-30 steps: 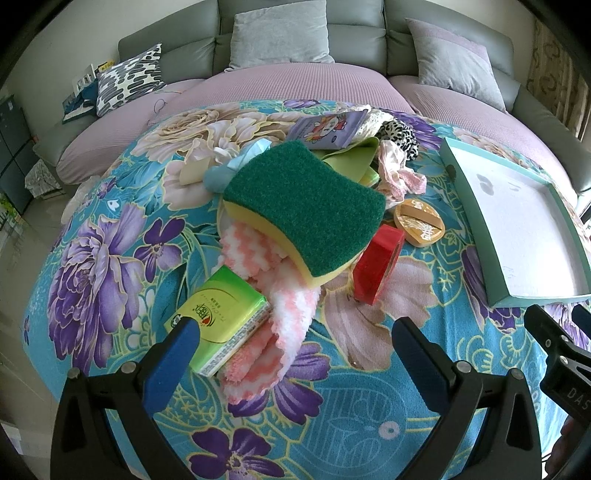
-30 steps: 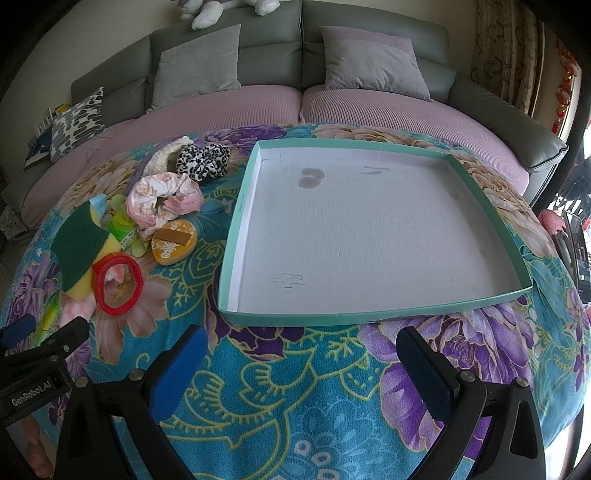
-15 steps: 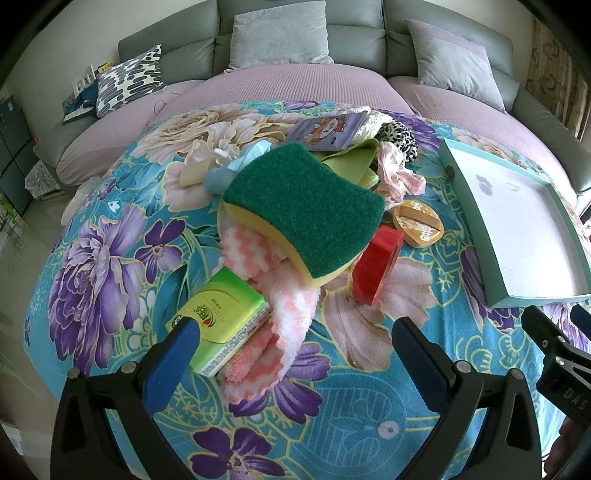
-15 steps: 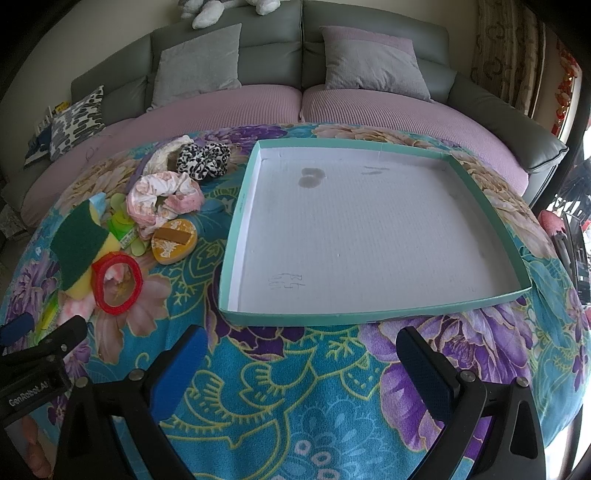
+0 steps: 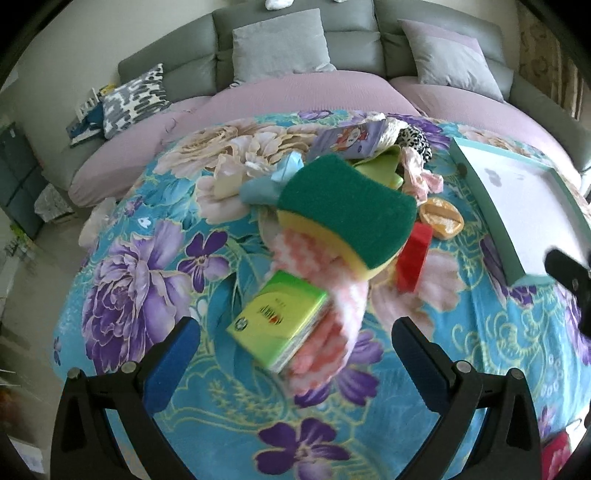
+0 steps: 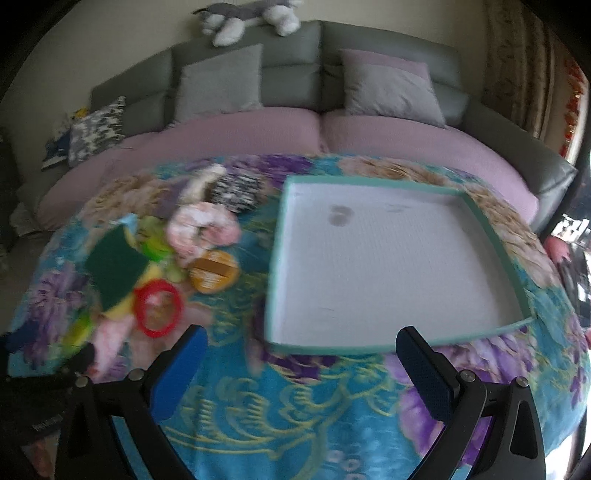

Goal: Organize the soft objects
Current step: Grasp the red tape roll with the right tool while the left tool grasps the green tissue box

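A green-and-yellow sponge [image 5: 347, 206] tops a pile on the floral blanket, over a pink-and-white cloth [image 5: 332, 314] and beside a green tissue pack [image 5: 277, 317]. My left gripper [image 5: 295, 350] is open just short of the tissue pack, with nothing between its fingers. A pink scrunchie [image 6: 201, 229] and a leopard scrunchie [image 6: 236, 190] lie further back. The white tray with a teal rim [image 6: 273, 266] holds nothing. Before its near edge, my right gripper [image 6: 301, 365] hangs open and empty. The right wrist view is blurred.
A red tape ring [image 6: 159, 308] and an orange round brush [image 6: 214, 273] lie between pile and tray. A purple cartoon packet [image 5: 347, 140] sits behind the sponge. A grey sofa [image 6: 295, 74] with cushions and a plush toy [image 6: 251, 14] curves behind the table.
Both grippers have tilted up and pulled back a little; the pile and tray sit lower and further in view. The right wrist view has become blurred by motion. Nothing was grasped.
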{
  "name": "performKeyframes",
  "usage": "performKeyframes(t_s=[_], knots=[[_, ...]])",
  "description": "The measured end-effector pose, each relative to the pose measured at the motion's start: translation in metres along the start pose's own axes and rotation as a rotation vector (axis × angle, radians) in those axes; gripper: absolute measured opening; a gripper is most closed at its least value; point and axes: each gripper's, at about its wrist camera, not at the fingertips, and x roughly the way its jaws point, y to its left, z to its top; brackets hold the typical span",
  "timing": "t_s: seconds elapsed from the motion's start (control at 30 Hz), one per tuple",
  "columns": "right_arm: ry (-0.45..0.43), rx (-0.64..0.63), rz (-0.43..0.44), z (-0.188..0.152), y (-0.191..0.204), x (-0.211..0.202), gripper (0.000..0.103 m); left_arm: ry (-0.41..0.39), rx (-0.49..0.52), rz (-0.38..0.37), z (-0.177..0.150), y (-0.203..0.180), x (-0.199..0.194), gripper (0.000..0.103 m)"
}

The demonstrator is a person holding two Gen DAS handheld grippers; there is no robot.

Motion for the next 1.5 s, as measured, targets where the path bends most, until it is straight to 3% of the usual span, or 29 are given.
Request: performKeyframes(t_s=[0.2, 0.33, 0.4, 0.57, 0.7, 0.77, 1.1, 1.17, 1.23, 1.5], knots=[[-0.021, -0.035, 0.173, 0.006, 0.038, 0.001, 0.103, -0.001, -0.066, -0.016, -0.007, 0.028, 0.004, 0.103], [0.010, -0.066, 0.259, 0.007, 0.061, 0.017, 0.103, -0.004, -0.082, -0.057, -0.009, 0.032, 0.012, 0.103], [0.024, -0.079, 0.272, 0.007, 0.068, 0.026, 0.101, 0.007, -0.077, -0.062, -0.010, 0.031, 0.019, 0.102], [0.086, -0.094, 0.295, 0.007, 0.077, 0.051, 0.092, 0.050, -0.091, -0.113, -0.011, 0.031, 0.040, 0.090], [0.120, -0.101, 0.309, 0.009, 0.081, 0.067, 0.092, 0.061, -0.115, -0.143, -0.012, 0.035, 0.050, 0.085], [0.143, -0.101, 0.319, 0.010, 0.083, 0.077, 0.090, 0.060, -0.122, -0.166, -0.012, 0.036, 0.052, 0.078], [0.168, -0.120, 0.391, 0.010, 0.093, 0.096, 0.086, 0.035, -0.147, -0.232, -0.010, 0.047, 0.051, 0.075], [0.170, -0.115, 0.399, 0.010, 0.093, 0.098, 0.083, 0.041, -0.148, -0.242, -0.011, 0.048, 0.051, 0.068], [0.175, -0.109, 0.404, 0.010, 0.093, 0.101, 0.082, 0.038, -0.145, -0.247, -0.011, 0.049, 0.050, 0.067], [0.166, -0.100, 0.436, 0.009, 0.090, 0.100, 0.064, 0.033, -0.151, -0.272, -0.012, 0.056, 0.046, 0.066]])
